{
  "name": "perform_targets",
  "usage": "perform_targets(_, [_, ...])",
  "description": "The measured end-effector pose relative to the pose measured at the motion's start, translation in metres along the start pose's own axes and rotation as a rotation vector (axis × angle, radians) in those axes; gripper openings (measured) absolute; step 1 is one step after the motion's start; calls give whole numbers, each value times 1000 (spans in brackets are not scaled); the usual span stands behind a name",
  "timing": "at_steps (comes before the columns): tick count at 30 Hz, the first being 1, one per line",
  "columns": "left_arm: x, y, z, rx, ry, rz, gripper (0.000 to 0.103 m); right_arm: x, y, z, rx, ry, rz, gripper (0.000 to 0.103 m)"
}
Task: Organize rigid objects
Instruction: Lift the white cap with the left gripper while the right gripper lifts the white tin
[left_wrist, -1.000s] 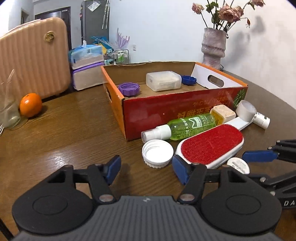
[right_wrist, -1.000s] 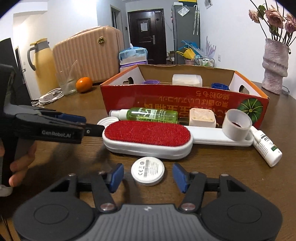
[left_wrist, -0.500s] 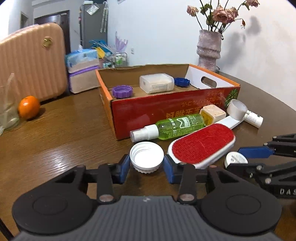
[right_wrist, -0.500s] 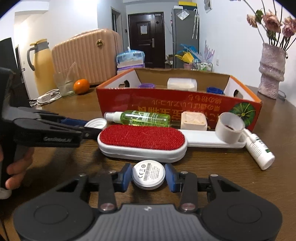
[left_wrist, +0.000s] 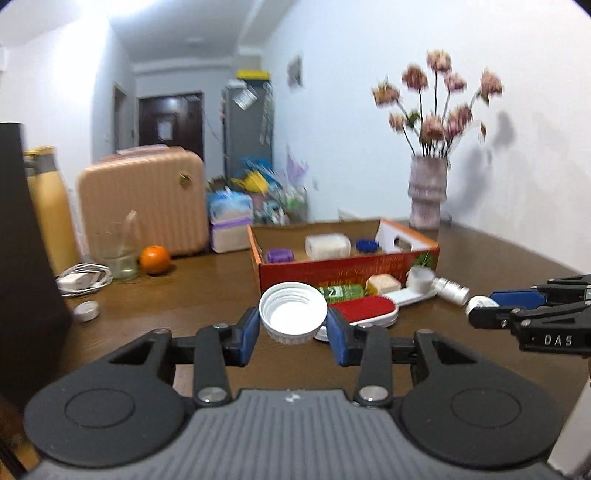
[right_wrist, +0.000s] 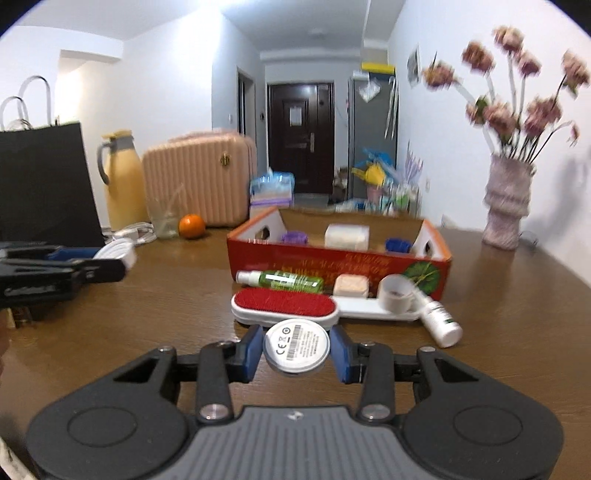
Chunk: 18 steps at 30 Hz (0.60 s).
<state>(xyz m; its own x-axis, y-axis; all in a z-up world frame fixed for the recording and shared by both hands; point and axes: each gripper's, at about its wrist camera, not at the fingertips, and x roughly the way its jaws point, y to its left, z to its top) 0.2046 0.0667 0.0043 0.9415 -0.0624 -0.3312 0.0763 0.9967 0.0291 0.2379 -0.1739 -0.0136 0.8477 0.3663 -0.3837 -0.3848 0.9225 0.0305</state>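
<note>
My left gripper (left_wrist: 293, 328) is shut on a white screw lid (left_wrist: 293, 312) and holds it above the table. My right gripper (right_wrist: 296, 352) is shut on a round white disc (right_wrist: 296, 346) with a printed label, also lifted. The red cardboard box (left_wrist: 347, 271) stands ahead and holds a purple lid (left_wrist: 279, 255), a white container (left_wrist: 327, 245) and a blue cap (left_wrist: 366, 244). In front of the box lie a red lint brush (right_wrist: 284, 305), a green spray bottle (right_wrist: 282, 279), a beige block (right_wrist: 351, 285), a tape roll (right_wrist: 396, 294) and a small white bottle (right_wrist: 439, 320).
A vase of flowers (right_wrist: 508, 206) stands at the back right. An orange (left_wrist: 155, 259), a glass (left_wrist: 116, 254), a cable (left_wrist: 83, 278) and a small round tin (left_wrist: 86, 311) lie at the left. A black bag (right_wrist: 44, 184), a yellow jug (right_wrist: 123, 181) and a pink suitcase (left_wrist: 144, 203) stand behind.
Both grippers closed on their objects and lifted them off the table. The views rose and pulled back from the box.
</note>
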Motion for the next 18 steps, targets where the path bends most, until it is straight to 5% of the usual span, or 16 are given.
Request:
perform_targets(4, [-50,-21,-15,-23,-71,57,40,-49,-1,-10,-3,-103,-27,39])
perform_targets(10, [-104,-49,-27,-38,-146,48,40,-104,9,-34,12,-204,-67,39])
perform_targets(18, [-135,-68,-20,3,-238,55,40,-145,18,-43,10,-288,-107,39])
